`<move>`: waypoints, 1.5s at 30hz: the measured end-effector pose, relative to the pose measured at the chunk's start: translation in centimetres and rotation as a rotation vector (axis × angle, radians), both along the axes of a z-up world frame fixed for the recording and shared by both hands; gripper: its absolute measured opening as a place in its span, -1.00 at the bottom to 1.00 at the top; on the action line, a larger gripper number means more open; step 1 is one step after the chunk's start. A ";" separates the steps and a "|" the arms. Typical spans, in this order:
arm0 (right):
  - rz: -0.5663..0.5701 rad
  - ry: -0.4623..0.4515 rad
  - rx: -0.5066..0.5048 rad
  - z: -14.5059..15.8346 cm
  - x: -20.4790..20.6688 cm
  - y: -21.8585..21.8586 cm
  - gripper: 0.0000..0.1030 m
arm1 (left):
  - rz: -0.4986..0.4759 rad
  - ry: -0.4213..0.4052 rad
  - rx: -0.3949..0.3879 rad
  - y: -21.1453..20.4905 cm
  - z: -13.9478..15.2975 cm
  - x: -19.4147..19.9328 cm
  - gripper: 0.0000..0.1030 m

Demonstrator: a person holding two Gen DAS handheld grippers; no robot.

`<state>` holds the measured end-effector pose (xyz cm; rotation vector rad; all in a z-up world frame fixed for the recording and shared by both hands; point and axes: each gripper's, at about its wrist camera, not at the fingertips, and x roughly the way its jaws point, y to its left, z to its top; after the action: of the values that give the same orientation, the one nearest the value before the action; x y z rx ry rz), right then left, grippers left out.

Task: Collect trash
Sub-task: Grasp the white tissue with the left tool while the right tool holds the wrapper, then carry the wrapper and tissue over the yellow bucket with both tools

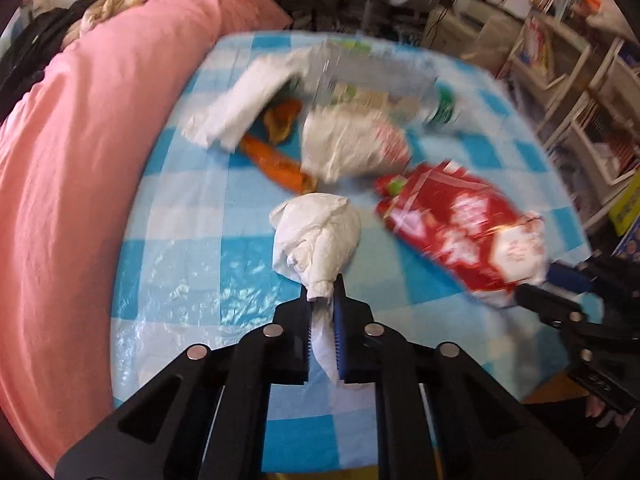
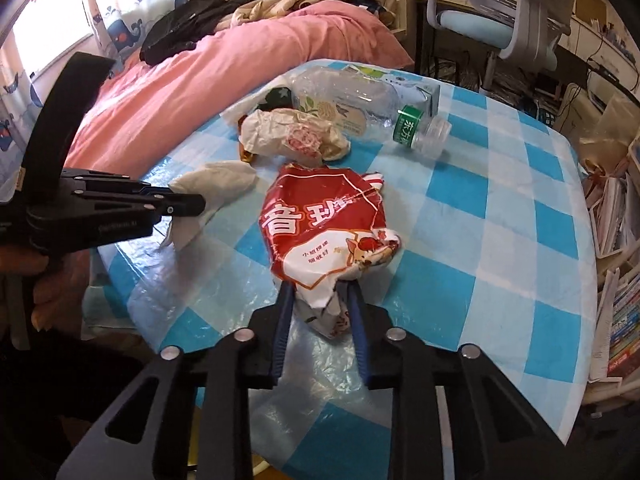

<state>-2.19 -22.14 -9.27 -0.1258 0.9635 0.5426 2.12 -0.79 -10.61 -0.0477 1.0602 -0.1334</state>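
My left gripper is shut on a crumpled white tissue over the blue-checked table; it also shows in the right wrist view with the tissue. My right gripper is shut on a red and white snack bag, which shows in the left wrist view beside that gripper. More trash lies at the far end: a crumpled wrapper, a clear plastic bottle, orange peel and a white bag.
A pink bed runs along the table's left side. A blue desk chair stands behind the table. Shelves with books line the right. A small carton lies behind the bottle.
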 end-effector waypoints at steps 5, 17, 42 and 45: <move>-0.042 -0.031 0.069 1.5 -0.5 -1.3 -0.75 | -0.018 -0.117 -0.082 0.2 3.2 -1.5 -0.84; -0.082 -0.103 0.170 4.5 -2.0 -2.7 -0.76 | -0.008 -0.162 -0.058 0.1 4.4 -2.2 -0.84; -0.071 -0.008 0.159 2.4 -4.0 -0.9 -0.87 | 0.024 -0.208 -0.096 1.6 6.4 -3.9 -0.84; -0.085 0.043 0.121 1.0 -3.5 -0.8 -0.81 | 0.023 -0.207 -0.095 1.6 6.4 -3.9 -0.84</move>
<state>-5.67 -22.89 -8.30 0.0355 0.9707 0.5256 -1.78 0.86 -4.21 -0.1295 0.8457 -0.1641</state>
